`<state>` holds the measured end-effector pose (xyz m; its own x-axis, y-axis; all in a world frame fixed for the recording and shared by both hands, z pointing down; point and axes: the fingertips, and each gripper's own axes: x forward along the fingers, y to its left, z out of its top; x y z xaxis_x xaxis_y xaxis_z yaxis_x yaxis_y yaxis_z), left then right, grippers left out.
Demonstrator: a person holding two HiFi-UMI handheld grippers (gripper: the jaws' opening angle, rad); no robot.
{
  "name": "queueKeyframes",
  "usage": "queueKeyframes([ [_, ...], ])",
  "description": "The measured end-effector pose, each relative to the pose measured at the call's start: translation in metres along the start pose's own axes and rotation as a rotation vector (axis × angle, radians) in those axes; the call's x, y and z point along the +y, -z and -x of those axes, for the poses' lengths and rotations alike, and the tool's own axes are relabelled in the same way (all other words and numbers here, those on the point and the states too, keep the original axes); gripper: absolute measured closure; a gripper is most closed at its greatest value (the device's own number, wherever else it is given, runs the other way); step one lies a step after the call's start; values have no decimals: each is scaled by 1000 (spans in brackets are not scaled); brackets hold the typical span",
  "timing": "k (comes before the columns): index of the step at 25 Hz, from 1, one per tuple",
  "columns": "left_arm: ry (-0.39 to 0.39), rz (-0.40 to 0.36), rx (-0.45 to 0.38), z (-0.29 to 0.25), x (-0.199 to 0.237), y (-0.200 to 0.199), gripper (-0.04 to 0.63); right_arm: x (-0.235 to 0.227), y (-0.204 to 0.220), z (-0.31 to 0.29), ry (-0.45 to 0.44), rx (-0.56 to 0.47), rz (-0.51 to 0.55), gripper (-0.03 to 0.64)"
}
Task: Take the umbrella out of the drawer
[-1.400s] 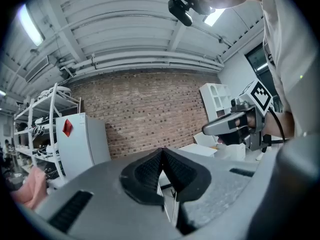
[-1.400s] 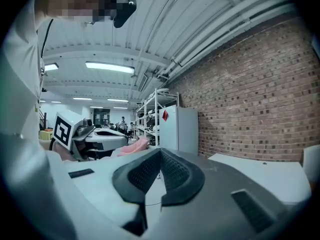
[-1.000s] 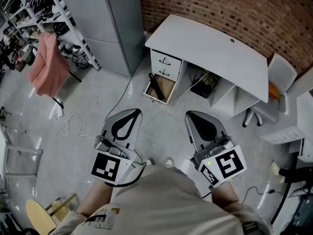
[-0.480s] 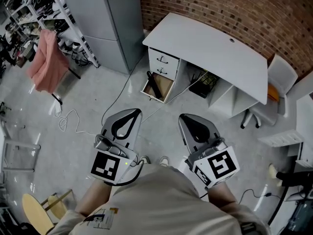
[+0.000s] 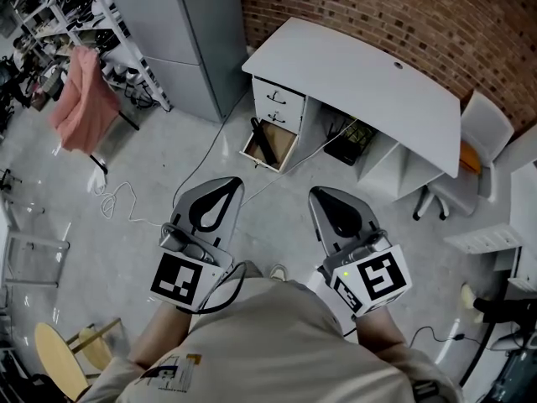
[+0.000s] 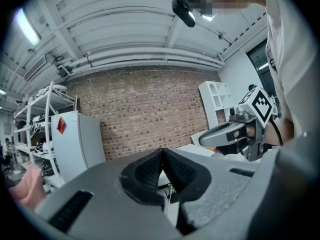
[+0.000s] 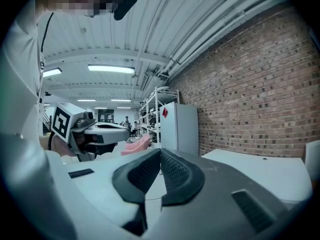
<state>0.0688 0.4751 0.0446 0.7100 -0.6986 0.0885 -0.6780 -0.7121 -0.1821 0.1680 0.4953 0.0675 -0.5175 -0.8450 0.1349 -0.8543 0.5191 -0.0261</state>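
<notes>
1. Since the desk is a good way ahead of me, I hold both tongs low in front of my body, side by side and pointing forward, so they are ready when I get there.
2. The left gripper (image 5: 220,188) is closed up tight. Its two jaws touch at the tip, and there is nothing in it.
3. The right gripper (image 5: 325,198) is the same, with its jaws pressed together and holding nothing. I think that is fine for now, as there is nothing here to grab.
4. Past the tongs is grey floor (image 5: 273,221), with a white cable (image 5: 109,204) lying off to the left.
5. Farther on is the bottom drawer (image 5: 284,148), pulled out from under the white desk (image 5: 369,74). It is open, so I can reach in from above.
6. The umbrella (image 5: 263,143) lies slanted inside that drawer. It is a long dark thing, well apart from both tongs.
7. Behind it all stands the brick wall (image 5: 377,7).
8. I think I need to get closer, then open one gripper wide enough to fit around the umbrella.
</notes>
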Motion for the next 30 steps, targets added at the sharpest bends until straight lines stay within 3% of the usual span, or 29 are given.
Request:
queueKeyframes([
  [16,-59,-1,11,0,1,16,588,-10,11,-6,-31,-8,1,609],
  [30,-89,10,10,-32,65,44,588,-31,11,-71,-37,12,29,609],
])
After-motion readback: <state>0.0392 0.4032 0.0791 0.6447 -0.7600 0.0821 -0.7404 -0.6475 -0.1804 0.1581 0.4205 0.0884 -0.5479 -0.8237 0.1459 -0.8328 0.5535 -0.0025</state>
